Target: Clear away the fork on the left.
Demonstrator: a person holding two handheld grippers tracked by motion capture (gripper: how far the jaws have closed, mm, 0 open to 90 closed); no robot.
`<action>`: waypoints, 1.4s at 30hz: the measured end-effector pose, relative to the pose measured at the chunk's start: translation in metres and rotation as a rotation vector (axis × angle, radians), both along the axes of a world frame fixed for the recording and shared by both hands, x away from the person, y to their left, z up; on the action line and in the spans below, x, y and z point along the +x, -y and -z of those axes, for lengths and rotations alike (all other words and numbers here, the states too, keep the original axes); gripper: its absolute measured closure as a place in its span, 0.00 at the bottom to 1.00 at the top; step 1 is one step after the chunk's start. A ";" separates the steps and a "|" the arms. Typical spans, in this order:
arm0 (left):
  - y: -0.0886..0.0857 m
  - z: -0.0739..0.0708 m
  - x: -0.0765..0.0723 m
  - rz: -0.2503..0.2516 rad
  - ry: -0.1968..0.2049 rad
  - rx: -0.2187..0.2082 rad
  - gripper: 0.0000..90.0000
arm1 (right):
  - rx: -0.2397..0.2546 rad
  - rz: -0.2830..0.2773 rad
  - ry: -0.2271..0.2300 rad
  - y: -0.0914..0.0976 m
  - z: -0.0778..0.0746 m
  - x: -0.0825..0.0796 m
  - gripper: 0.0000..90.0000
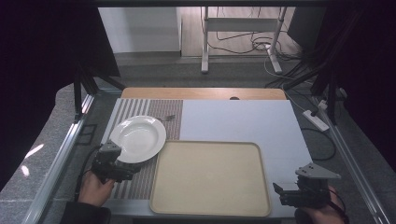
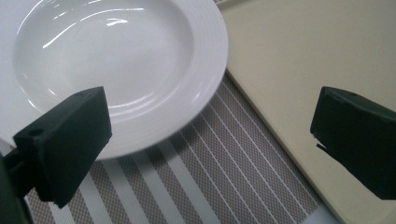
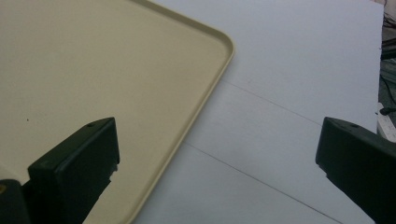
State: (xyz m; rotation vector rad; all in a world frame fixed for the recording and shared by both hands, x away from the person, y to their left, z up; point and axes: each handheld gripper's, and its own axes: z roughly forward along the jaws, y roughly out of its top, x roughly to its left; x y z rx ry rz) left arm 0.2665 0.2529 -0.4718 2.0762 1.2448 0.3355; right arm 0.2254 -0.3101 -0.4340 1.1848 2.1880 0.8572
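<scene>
A white deep plate [image 1: 137, 138] rests on a striped placemat [image 1: 164, 112] at the left of the table, its right rim close to a cream tray [image 1: 210, 179]. A fork [image 1: 166, 118] lies just behind the plate. My left gripper [image 1: 125, 171] hovers open at the plate's near rim; the left gripper view has the plate [image 2: 112, 60] ahead between the wide jaws, the striped mat [image 2: 205, 177] below and the tray [image 2: 299, 65] to the right. My right gripper [image 1: 280, 192] is open at the tray's near right corner [image 3: 205, 60], over the white table [image 3: 289, 93].
The tray holds nothing. The white tabletop [image 1: 238, 121] stretches behind it, with a wooden strip [image 1: 201, 93] at the far edge. A power strip [image 1: 316, 120] and cables lie on the floor to the right. Metal rails [image 1: 60, 158] run along both sides.
</scene>
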 end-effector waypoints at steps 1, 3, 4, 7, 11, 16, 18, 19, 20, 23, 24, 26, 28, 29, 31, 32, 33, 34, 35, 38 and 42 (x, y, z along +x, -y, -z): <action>0.000 0.000 0.003 0.001 -0.001 -0.007 0.00 | 0.000 0.000 0.000 0.000 0.000 0.000 0.00; 0.001 0.001 0.008 -0.001 0.000 -0.009 0.00 | -0.001 0.000 -0.001 0.000 0.000 0.000 0.00; 0.001 0.001 0.008 -0.001 0.000 -0.009 0.00 | -0.001 0.000 -0.001 0.000 0.000 0.000 0.00; 0.002 0.002 0.018 0.004 -0.005 -0.003 0.00 | -0.003 0.000 -0.002 0.000 0.000 0.000 0.00; 0.004 0.001 0.028 0.010 -0.007 0.005 0.00 | -0.006 0.000 -0.003 0.000 0.000 0.000 0.00; 0.006 0.002 0.043 0.009 -0.021 0.009 0.00 | -0.007 -0.001 -0.004 -0.001 0.000 0.000 0.00; 0.007 0.002 0.049 0.011 -0.029 0.006 0.00 | -0.007 -0.003 -0.006 0.000 0.000 0.000 0.00; 0.007 0.003 0.052 0.011 -0.032 0.005 0.00 | -0.007 -0.003 -0.006 -0.001 0.000 0.000 0.00; 0.007 0.003 0.055 0.014 -0.034 0.000 0.00 | -0.008 -0.003 -0.006 -0.001 0.000 0.000 0.00; 0.007 0.003 0.063 0.012 -0.033 0.004 0.00 | -0.009 -0.002 -0.006 -0.001 0.001 0.001 0.00; 0.007 0.003 0.066 0.010 -0.034 0.006 0.00 | -0.010 -0.003 -0.007 -0.001 0.001 0.001 0.00; 0.007 0.004 0.073 0.012 -0.038 0.014 0.00 | -0.011 -0.004 -0.008 -0.001 0.001 0.001 0.00; 0.007 0.005 0.080 0.005 -0.037 0.020 0.00 | -0.012 -0.003 -0.009 -0.001 0.001 0.001 0.00; 0.007 0.005 0.083 0.002 -0.037 0.023 0.00 | -0.013 -0.002 -0.009 -0.001 0.001 0.001 0.00; 0.006 0.005 0.086 -0.002 -0.038 0.024 0.00 | -0.013 -0.002 -0.009 -0.001 0.001 0.001 0.00; 0.006 0.006 0.092 -0.008 -0.039 0.030 0.00 | -0.013 -0.002 -0.009 -0.001 0.001 0.001 0.00; 0.006 0.006 0.096 -0.013 -0.041 0.032 0.00 | -0.013 -0.002 -0.010 -0.001 0.001 0.001 0.00; 0.006 0.006 0.096 -0.013 -0.041 0.032 0.00 | -0.014 -0.003 -0.011 -0.001 0.001 0.001 0.00; 0.004 0.007 0.102 -0.015 -0.048 0.032 0.00 | -0.014 -0.004 -0.012 -0.001 0.001 0.001 0.00; 0.002 0.009 0.111 -0.019 -0.061 0.027 0.00 | -0.014 -0.005 -0.014 -0.001 0.001 0.001 0.00; 0.001 0.011 0.121 -0.019 -0.066 0.027 0.00 | -0.016 -0.005 -0.013 -0.002 0.001 0.001 0.00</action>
